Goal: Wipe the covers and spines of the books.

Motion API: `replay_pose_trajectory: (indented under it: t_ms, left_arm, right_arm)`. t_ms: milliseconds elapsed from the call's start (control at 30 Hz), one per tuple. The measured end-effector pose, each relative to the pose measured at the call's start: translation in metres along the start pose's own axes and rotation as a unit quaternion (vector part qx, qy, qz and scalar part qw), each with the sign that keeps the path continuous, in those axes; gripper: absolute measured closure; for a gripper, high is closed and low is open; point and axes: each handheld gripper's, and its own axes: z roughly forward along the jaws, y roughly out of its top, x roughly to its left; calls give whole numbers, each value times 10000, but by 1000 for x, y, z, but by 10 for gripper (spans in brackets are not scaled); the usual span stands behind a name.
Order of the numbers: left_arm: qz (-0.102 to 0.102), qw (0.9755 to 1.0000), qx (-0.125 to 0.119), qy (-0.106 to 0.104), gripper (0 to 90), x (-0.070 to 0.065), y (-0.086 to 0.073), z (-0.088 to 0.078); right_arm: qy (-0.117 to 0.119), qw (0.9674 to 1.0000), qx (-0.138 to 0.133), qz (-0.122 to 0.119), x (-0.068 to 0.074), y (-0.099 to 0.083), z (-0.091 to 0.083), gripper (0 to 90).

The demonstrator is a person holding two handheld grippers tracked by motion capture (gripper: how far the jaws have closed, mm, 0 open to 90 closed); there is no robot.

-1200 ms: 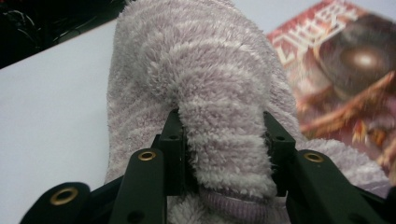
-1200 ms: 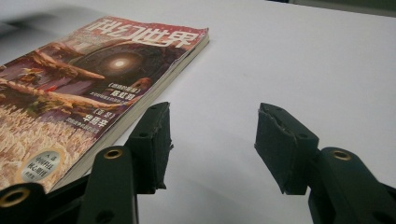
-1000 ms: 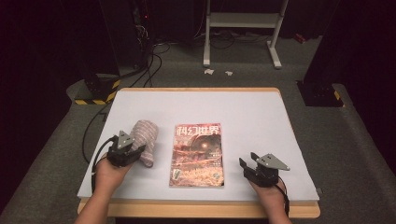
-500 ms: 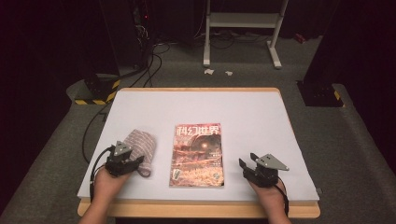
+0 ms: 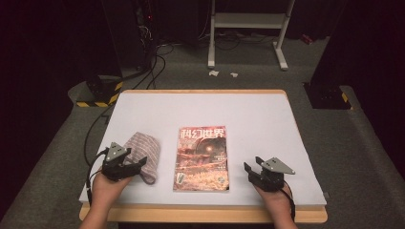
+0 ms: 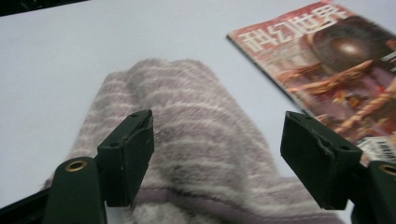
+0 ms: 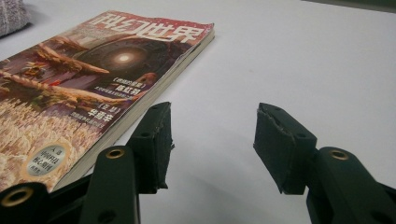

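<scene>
A folded pink-and-white striped cloth (image 5: 143,148) lies on the white table (image 5: 258,124), left of a magazine (image 5: 201,157) with a red cover. My left gripper (image 5: 136,164) sits at the cloth's near edge. In the left gripper view its jaws have just been opening and now stand wide, and the cloth (image 6: 196,121) lies slack between them, free of both pads. The magazine (image 6: 336,70) is off to the right there. My right gripper (image 5: 253,169) rests open right of the magazine (image 7: 79,79), with bare table between its fingers (image 7: 152,140).
The table's wooden front edge (image 5: 205,213) runs just before both hands. On the floor behind the table are black cables (image 5: 153,62), a white metal stand (image 5: 248,24) and a yellow-and-black striped block (image 5: 98,95). The cloth's corner (image 7: 11,16) peeks in at the right gripper view's top left.
The left gripper has let go of the cloth and drawn back toward the person. The cloth, bunched up a second ago, now lies flat. The right gripper has not moved.
</scene>
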Motion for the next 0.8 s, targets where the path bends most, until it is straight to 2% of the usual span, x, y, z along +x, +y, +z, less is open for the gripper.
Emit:
replay_pose_trajectory:
  t_ms: [233,367,500,667,800]
  left_arm:
    - [-14,9987,-49,-512,314,-23,8,7]
    - [-38,9963,100,-850,332,-40,11,22]
    - [130,9939,299,-1058,329,-63,13,38]
    - [310,9904,727,-1130,313,-87,6,62]
    - [358,9897,995,-962,287,-98,-3,77]
  right_arm:
    - [93,10000,34,1,1,0,1,495]
    - [166,9998,57,-8,1,0,2,501]
    - [193,9998,27,-53,3,1,1,500]
    - [204,9997,32,-104,5,1,1,473]
    - [251,9996,29,-152,8,2,1,462]
